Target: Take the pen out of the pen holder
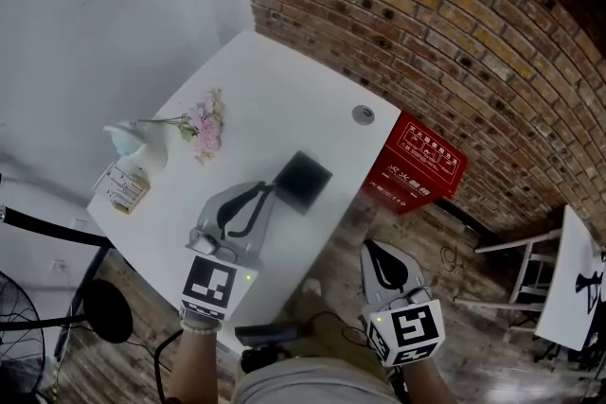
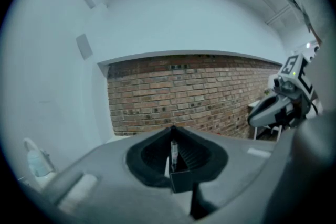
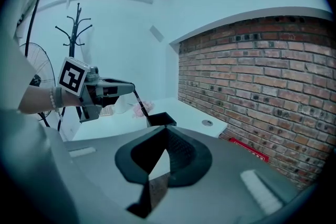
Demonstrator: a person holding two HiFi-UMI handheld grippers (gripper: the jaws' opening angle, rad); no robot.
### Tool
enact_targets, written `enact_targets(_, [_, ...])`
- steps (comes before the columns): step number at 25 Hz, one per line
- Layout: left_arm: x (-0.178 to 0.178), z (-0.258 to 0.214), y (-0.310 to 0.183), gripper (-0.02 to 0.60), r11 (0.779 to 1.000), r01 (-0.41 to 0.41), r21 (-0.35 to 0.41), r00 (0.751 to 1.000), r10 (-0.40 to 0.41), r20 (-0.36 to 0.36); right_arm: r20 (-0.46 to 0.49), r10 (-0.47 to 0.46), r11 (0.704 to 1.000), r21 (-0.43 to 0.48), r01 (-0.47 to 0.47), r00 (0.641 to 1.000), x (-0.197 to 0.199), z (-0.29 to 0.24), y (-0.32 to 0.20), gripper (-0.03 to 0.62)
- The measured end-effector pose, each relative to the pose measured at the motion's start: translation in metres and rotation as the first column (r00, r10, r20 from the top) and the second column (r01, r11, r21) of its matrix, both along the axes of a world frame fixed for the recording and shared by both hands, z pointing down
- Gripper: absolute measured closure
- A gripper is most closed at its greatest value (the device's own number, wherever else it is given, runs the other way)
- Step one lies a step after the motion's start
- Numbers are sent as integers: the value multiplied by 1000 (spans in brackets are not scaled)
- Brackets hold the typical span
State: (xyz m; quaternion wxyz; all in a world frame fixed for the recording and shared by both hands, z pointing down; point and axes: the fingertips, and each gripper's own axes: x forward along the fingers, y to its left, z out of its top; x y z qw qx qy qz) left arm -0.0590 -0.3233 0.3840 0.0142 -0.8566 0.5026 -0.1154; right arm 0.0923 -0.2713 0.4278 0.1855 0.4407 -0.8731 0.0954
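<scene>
A black square pen holder stands on the white table near its front edge. My left gripper hangs just above and left of it, shut on a thin pen that stands upright between the jaws. In the right gripper view the pen slants down from the left gripper, and its lower end is at the rim of the holder. My right gripper hovers off the table's edge over the floor, shut with nothing in it.
Pink flowers, a white vase and a small labelled pack sit on the table's left side. A round grommet is near the far edge. A red box leans by the brick wall.
</scene>
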Motion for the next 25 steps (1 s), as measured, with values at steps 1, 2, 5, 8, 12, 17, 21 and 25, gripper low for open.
enact_targets(1, [-2,-3,4,552,1000,6,0,1000,-6,-7,2,-2,1000,6,2,1000,-2,-4,2,592])
enact_targets(2, [-4,-6,8,552,1000,13,-3,1000,-13,-15,3,-5,1000,10,5,1000,-5,-7,4,592])
enact_targets(5, [-12,-12,21,552,999,35,-5,999,-35,-27,8,-16,1000,25,16,1000,-14,-15,10,592])
enact_targets(8, [-25,-22,33,552,999,33,43,999,-33,11,12,-33,999,39,32,999,-26,-21,17,592])
enact_targets(12, [-46,-29,55,552,996,85,24,996,-85,-17,22,-72,995,68,70,997,-46,-30,26,592])
enact_targets(17, [-72,-40,84,552,988,150,28,988,-149,-31,36,-121,988,105,116,992,-71,-43,39,592])
enact_targets(21, [-89,-49,108,552,981,190,37,982,-189,-28,40,-164,979,129,158,986,-91,-53,52,592])
enact_targets(25, [-108,-57,130,552,970,237,50,971,-236,-27,44,-210,967,158,201,977,-111,-63,61,592])
